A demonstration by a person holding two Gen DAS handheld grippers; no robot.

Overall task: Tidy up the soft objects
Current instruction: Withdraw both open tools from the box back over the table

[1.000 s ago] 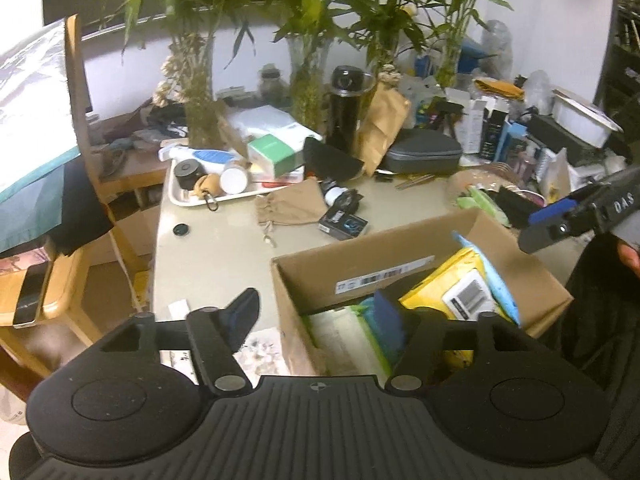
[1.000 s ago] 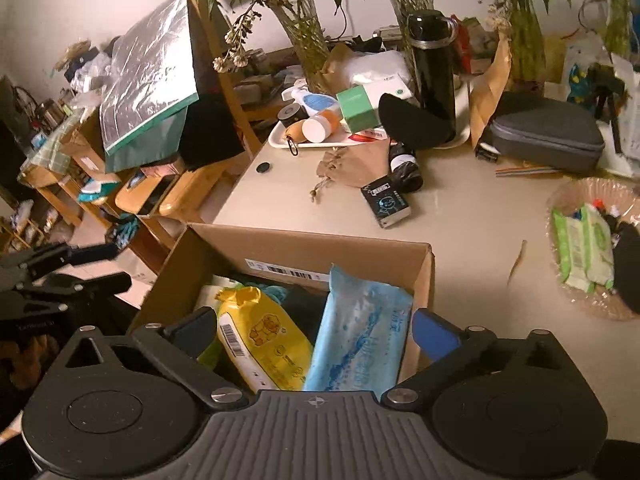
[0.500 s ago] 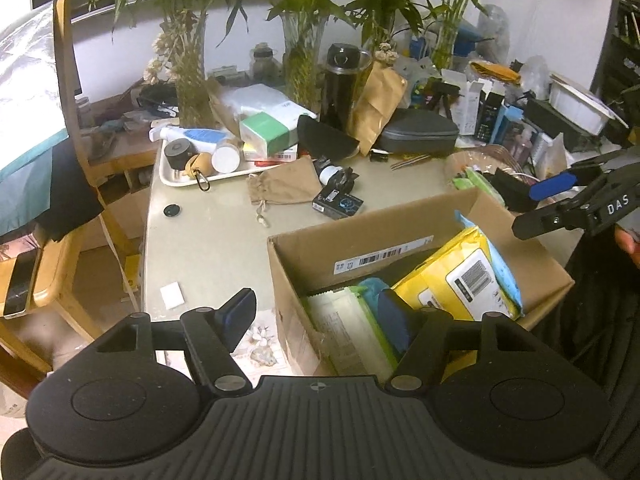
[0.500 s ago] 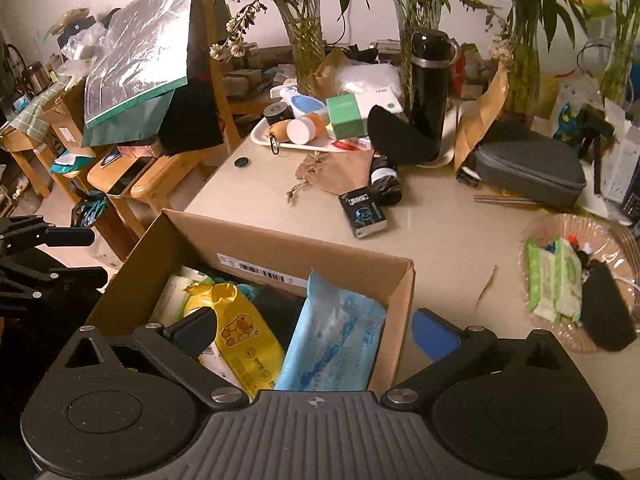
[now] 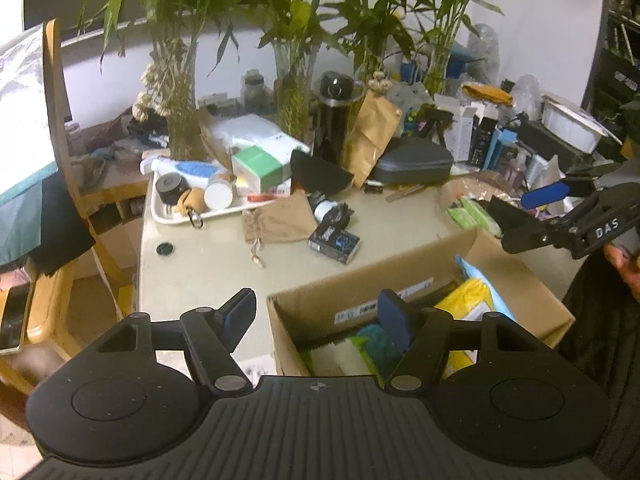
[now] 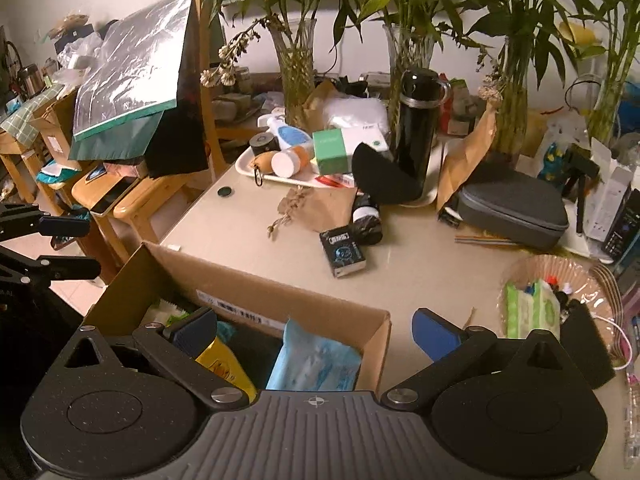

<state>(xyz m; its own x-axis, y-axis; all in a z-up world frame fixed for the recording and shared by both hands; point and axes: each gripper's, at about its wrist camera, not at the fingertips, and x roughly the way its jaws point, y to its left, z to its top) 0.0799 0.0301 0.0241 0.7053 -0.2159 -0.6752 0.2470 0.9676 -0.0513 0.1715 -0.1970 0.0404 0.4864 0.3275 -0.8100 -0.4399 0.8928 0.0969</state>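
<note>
We face a crowded room, with bamboo in glass vases along the back wall and a pale worktop (image 6: 420, 264) filling the middle of both views. The biggest thing on it is the cardboard box (image 5: 516, 288), at lower right in the left wrist view and lower left in the right wrist view. It already holds several soft packs: a light blue wipes pack (image 6: 316, 364) leaning at its right wall, a yellow wipes pack (image 5: 464, 300) beside it, and some green and white soft items deeper in that we cannot identify. So we judge part of the sorting done.

What looks left lies outside the box. At the right edge of the right wrist view, a clear plastic dish (image 6: 600, 280) carries a green tissue pack (image 6: 528, 312) and a black pouch (image 6: 584, 344). Nearer the frame's centre a brown drawstring pouch (image 6: 320, 208) lies flat on the worktop, well apart from the box.

The left claw (image 5: 316, 316) hangs released over the box's left wall, nothing between its fingers. The right claw (image 6: 312, 332) is likewise released, straddling the box's right corner above the blue pack, without pressing it.
</note>
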